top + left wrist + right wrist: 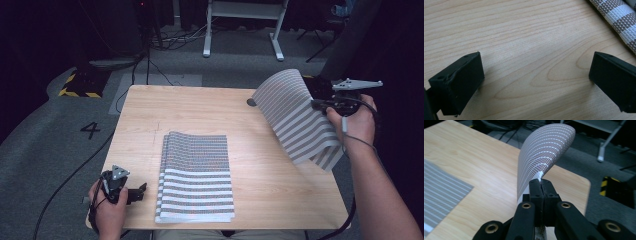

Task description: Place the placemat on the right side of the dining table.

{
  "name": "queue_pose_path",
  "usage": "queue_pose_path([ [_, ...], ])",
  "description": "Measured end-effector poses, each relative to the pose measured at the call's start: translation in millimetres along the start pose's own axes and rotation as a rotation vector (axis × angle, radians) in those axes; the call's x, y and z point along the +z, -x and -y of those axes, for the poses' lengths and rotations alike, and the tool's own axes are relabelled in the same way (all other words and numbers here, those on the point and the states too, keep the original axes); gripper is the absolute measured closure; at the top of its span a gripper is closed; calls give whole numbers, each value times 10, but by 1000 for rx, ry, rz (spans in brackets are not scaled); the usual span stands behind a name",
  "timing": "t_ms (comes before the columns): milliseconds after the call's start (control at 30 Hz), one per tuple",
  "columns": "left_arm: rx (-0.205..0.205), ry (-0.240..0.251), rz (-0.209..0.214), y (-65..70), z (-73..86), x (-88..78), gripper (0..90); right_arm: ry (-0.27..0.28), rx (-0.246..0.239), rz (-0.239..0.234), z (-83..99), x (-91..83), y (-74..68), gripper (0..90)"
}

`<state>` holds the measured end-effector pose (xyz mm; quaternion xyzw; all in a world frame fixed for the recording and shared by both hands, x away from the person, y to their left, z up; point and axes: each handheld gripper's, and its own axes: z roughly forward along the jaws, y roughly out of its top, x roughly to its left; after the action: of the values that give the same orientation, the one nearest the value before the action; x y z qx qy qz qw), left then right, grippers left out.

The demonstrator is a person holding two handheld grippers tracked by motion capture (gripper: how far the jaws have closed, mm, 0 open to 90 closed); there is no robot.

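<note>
A stack of striped woven placemats (196, 176) lies flat on the wooden table (150, 115), near its front middle. Off the table's right side, a single striped placemat (299, 119) is held up in the air, bowed, by my right gripper (316, 102), which is shut on its edge. In the right gripper view the placemat (541, 155) curves up and away from the pinched jaws of my right gripper (540, 183). My left gripper (141, 189) rests open at the front left, just left of the stack; its left finger (459, 82) and right finger (615, 80) stand wide apart over bare wood, the stack's corner (621, 17) beyond.
Beyond the table, a grey carpet floor carries cables (165, 40), a white desk frame (240, 30) and a yellow-black striped plate (80, 82). A small dark hole (251, 102) sits in the tabletop near the lifted placemat.
</note>
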<state>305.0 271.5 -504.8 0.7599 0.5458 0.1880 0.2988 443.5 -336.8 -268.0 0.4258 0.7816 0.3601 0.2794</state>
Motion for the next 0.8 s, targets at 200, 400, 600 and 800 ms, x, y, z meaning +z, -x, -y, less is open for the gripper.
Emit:
queue_pose_path([
  [200,0,2,1,0,1,2,0,-15,-27,97,38,-67,122,893],
  [400,0,0,0,0,0,0,0,-96,-107,139,222,162,-52,892],
  [600,0,0,0,0,0,0,0,-137,-182,16,420,456,-464,892],
  [800,0,2,1,0,1,2,0,-187,-192,-80,628,718,-702,889],
])
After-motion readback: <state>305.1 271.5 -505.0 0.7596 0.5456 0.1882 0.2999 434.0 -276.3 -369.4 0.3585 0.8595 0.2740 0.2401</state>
